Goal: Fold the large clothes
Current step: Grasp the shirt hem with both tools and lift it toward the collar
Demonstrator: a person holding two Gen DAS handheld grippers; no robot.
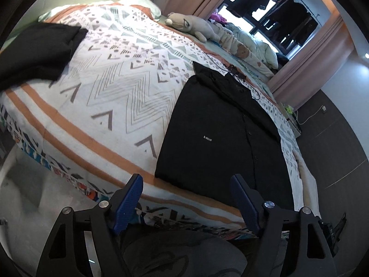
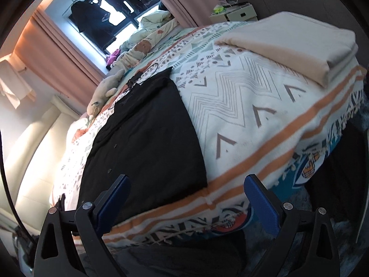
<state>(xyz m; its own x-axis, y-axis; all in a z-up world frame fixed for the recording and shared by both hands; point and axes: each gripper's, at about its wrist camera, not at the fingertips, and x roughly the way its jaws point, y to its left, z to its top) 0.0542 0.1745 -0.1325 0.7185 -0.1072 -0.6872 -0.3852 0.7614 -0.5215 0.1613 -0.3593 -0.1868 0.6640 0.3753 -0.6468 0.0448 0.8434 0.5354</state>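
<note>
Left wrist view: left gripper (image 1: 186, 185) spread wide, empty, above bed edge. Black shirt (image 1: 216, 133) flat on patterned blanket (image 1: 120, 92), sides folded in. Second dark garment (image 1: 34, 50) heaped far left. Plush toy (image 1: 196, 25) beyond.

Right wrist view: right gripper (image 2: 188, 189) spread, empty, above shirt's hem (image 2: 147, 136). Folded beige blanket (image 2: 297, 46) far right.

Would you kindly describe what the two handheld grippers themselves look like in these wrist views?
The left gripper and right gripper look alike: two flat, finely ribbed dark-blue fingers mounted on black angular linkage arms with triangular cut-outs, joined by round silver pivot bolts. No cables or markings show on either, and no hand or sleeve is visible.
</note>
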